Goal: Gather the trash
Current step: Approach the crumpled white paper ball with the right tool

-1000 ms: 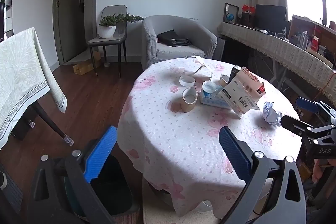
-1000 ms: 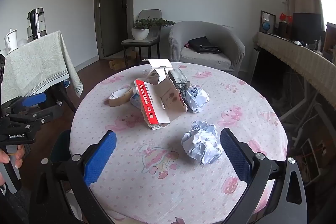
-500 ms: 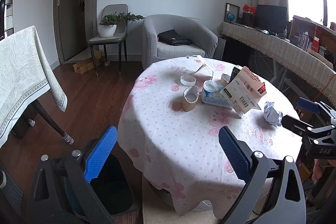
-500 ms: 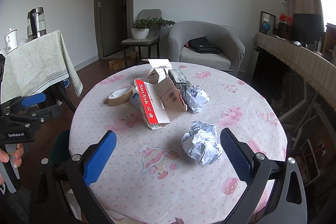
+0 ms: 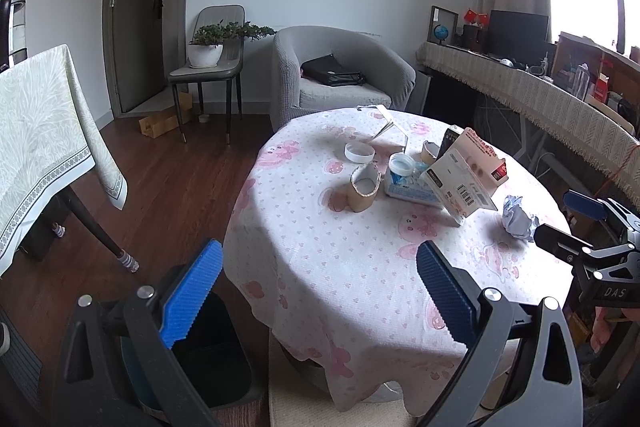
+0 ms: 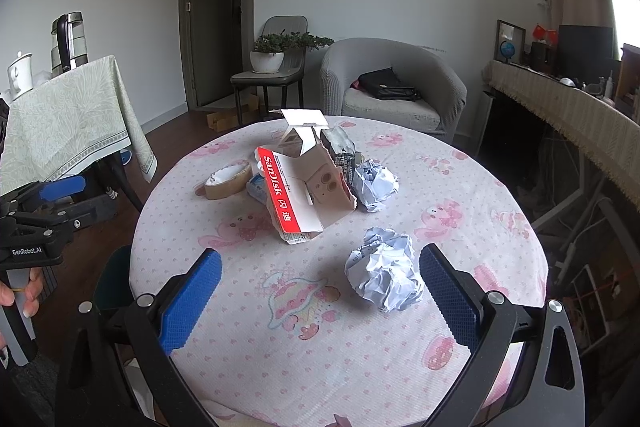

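The paper ball [image 6: 385,275] lies on the round table [image 6: 500,211], near the edge closest to you and just inside your right gripper's [image 6: 320,301] right pad, apart from it. Your right gripper is spread wide and holds nothing; the table cloth shows between its pads. Behind the ball stands a torn red-and-white box [image 6: 304,195], tilted, with a second paper ball [image 6: 376,185] touching its right side and a tape roll [image 6: 226,181] to its left. In the left wrist view, the same box [image 5: 466,177] leans beside a tissue pack [image 5: 404,187], with the tape roll [image 5: 363,187] upright just left of the pack. Your left gripper [image 5: 316,295] is also spread wide and empty, held off the table's edge. A dark bin [image 5: 216,359] stands on the floor below its left pad. Your hand [image 6: 20,293] grips the left gripper's handle at the left border of the right wrist view.
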Demonstrator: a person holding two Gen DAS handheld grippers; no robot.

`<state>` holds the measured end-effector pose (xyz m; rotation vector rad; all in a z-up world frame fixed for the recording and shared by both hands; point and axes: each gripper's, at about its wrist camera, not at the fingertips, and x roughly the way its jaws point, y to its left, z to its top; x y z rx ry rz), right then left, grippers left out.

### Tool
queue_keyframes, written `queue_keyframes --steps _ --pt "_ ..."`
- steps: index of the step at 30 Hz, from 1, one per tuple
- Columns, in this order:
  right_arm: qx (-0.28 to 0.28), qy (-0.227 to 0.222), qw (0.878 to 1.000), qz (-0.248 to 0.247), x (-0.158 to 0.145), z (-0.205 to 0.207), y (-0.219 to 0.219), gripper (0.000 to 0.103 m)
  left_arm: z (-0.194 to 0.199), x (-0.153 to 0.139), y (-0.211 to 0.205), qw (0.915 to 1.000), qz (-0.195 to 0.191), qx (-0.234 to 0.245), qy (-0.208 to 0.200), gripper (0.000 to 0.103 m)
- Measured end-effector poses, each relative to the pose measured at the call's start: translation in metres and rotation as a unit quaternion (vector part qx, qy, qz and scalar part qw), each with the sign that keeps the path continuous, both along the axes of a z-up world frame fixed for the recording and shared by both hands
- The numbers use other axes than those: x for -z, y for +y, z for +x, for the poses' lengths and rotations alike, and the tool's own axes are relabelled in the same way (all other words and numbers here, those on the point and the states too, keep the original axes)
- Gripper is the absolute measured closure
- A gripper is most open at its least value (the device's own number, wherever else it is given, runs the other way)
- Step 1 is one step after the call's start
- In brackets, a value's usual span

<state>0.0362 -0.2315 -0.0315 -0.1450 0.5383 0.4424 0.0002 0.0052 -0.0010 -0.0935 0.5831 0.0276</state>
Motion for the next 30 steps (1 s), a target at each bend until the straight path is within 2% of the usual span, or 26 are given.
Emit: queue_keyframes --steps 21,30 --pt "-0.002 -0.001 1.000 -0.002 0.003 0.000 -0.002 0.003 0.000 -0.001 -0.002 1.0000 -0.004 0.003 -0.001 0.004" --pt "0.016 0.018 1.000 0.004 0.007 0.012 -0.008 0.003 0.000 -0.003 -0.004 0.9999 -0.007 0.010 -0.003 0.004"
